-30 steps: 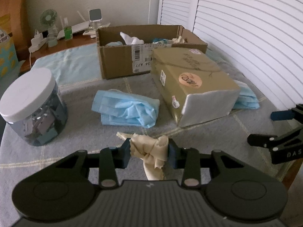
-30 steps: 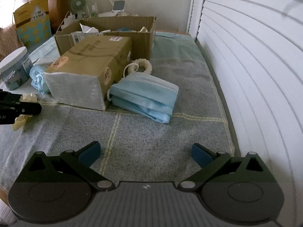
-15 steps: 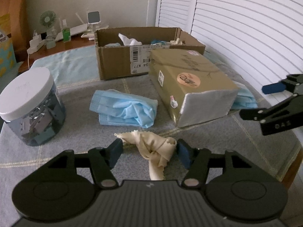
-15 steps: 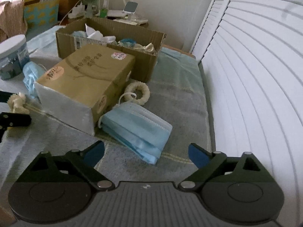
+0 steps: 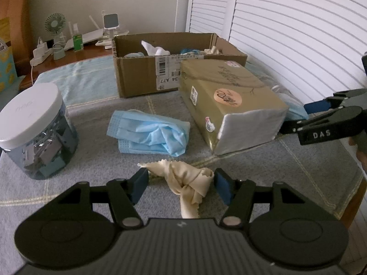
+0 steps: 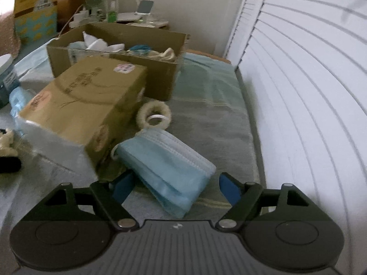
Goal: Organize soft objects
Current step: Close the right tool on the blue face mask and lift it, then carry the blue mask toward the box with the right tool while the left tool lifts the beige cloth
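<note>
Cloth (image 5: 185,181), cream and crumpled, lies on the grey bedspread (image 5: 91,160) between the pads of my left gripper (image 5: 181,183). The jaws stand apart on either side of it; the left pad looks to meet a loose corner, the right sits just clear, so I'm not gripping it. Beyond the cloth, a crumpled blue mask (image 5: 149,135) rests in the middle of the spread, with a white-lidded jar (image 5: 32,128) to the left and an olive tissue pack (image 5: 229,100) to the right. The open cardboard box (image 5: 165,68) sits at the far side, soft items inside it.

My right gripper (image 6: 176,188) hangs over a stack of folded blue masks (image 6: 169,169) lying just right of the tissue pack (image 6: 78,105). Its jaws have just been closing in and now straddle the near end of the stack, with both pads clear of it. A fluffy cream ring (image 6: 154,114) lies just beyond the stack, near the box (image 6: 160,75).
</note>
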`<state>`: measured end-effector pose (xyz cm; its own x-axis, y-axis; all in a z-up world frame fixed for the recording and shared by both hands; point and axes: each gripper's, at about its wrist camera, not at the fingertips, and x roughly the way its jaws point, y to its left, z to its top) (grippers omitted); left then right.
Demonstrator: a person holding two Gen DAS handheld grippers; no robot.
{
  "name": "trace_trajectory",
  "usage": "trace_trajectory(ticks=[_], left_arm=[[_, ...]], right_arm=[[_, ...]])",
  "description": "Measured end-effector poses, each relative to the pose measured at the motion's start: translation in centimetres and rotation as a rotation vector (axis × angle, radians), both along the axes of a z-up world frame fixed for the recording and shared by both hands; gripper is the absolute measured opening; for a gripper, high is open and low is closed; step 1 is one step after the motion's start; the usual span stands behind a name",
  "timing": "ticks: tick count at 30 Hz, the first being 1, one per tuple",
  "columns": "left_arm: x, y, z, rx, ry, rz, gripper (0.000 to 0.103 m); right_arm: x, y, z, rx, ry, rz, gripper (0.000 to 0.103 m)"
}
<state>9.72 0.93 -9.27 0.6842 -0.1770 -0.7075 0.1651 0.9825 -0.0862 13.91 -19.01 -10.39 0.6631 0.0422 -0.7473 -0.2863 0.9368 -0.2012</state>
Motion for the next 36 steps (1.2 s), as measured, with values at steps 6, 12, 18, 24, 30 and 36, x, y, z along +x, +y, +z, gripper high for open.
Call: trace_trajectory(ticks=[6,12,18,24,30,36], left_arm=[[0.1,0.0,0.0,-0.002,0.005,0.002,0.064],[0.1,0.0,0.0,-0.002,0.004,0.003,0.064],[0.2,-0.2,-0.1,0.010,0.003,-0.001,0.064],[0.3,-0.3,-0.1,0.021,0.002,0.000,0.064],[0.2,-0.8,-0.2,0.053,-0.010,-0.013,0.063],[-0.1,-0.7,-0.1,0.055,0.001,-0.028,0.061]], right_arm=[[0.7,0.1,-0.2,-0.017,-0.022,0.009,0.084],[1.1,0.3,-0.2,0.006,-0.001,0.035,0.083],[-0.5,0.3,0.1,0.064,0.052,0.045,0.075],[0.2,0.4,-0.1,0.040,0.018,0.031,0.075],[0.7,0.6,0.0,0.054,0.011,0.033,0.055],[0.5,0.7,0.0,0.047,0.010,0.030,0.055]])
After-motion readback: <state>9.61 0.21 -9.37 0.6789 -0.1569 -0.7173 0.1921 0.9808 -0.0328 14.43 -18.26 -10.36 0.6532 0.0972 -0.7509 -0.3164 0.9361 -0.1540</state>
